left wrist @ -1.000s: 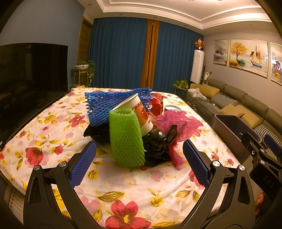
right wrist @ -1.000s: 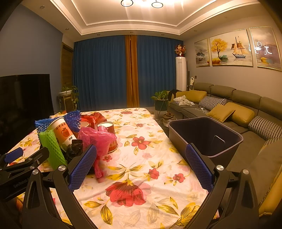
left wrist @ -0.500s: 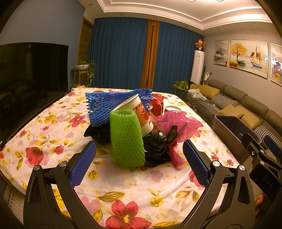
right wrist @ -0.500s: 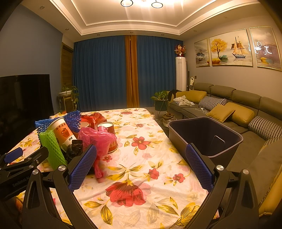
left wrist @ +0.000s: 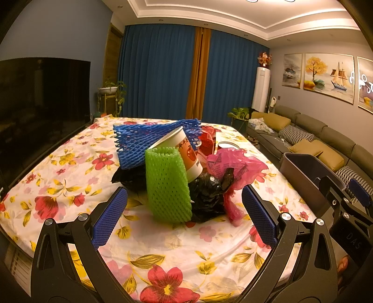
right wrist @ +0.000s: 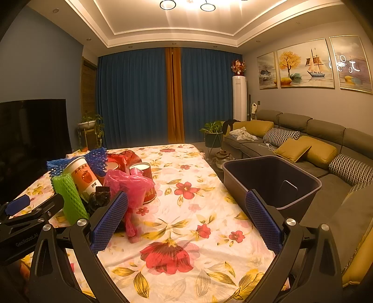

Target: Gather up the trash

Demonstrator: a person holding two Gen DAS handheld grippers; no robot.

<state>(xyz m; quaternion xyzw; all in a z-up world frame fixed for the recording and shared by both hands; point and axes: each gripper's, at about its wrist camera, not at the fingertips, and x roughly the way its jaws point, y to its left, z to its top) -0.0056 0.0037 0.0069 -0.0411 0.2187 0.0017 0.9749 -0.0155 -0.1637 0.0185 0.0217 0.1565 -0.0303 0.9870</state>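
At 12 o'clock of left gripper [left wrist: 184, 216], spread wide: green net [left wrist: 166, 184]. Bin [right wrist: 275, 181] interior only visible past right gripper [right wrist: 186, 221], also spread. Nothing shifted since earlier.

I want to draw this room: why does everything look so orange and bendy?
Both views: warm lighting tints everything orange. Right wrist view: ceiling lamps glare white; the fisheye curves the walls and darkens the corners. Left wrist view: the green foam net looks sharp.
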